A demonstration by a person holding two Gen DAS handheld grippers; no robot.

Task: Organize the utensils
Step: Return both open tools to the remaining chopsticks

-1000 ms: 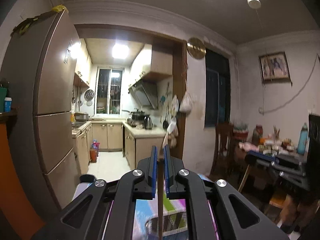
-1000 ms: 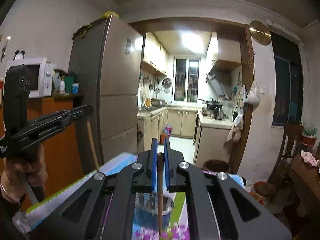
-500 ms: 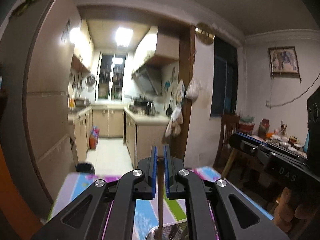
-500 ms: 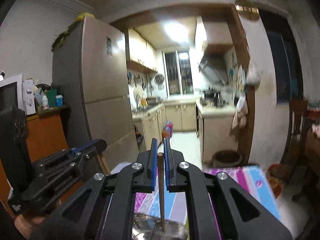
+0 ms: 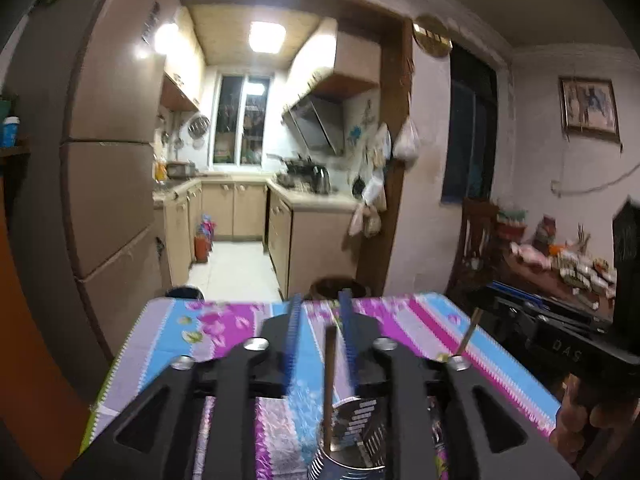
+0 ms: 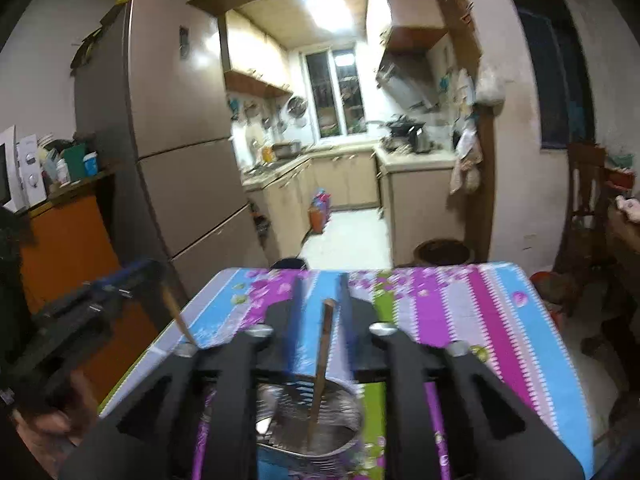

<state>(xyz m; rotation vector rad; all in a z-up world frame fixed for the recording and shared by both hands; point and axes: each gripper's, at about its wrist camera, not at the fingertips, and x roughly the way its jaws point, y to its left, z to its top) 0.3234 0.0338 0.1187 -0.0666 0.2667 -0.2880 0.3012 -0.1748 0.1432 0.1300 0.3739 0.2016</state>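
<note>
A slotted metal utensil holder [image 6: 308, 424] stands on the striped floral tablecloth [image 6: 460, 320]; it also shows in the left wrist view [image 5: 352, 444]. My left gripper [image 5: 320, 312] is open, and a brown chopstick [image 5: 329, 384] stands loose between its jaws with its lower end in the holder. My right gripper [image 6: 320, 288] is open, and a second brown chopstick [image 6: 320, 368] leans in the holder between its jaws. The left gripper appears at the left of the right wrist view [image 6: 100, 292]. The right gripper appears at the right of the left wrist view [image 5: 560, 340].
A tall refrigerator [image 6: 172, 140] stands left beyond the table. An orange cabinet [image 6: 68, 240] holds a microwave [image 6: 16, 176]. A kitchen doorway [image 5: 248, 200] lies ahead. A wooden chair [image 5: 476, 240] and a cluttered side table [image 5: 560, 268] stand at the right.
Both grippers have tilted down toward the table and opened. Each has let go of its chopstick, which now stands in the holder.
</note>
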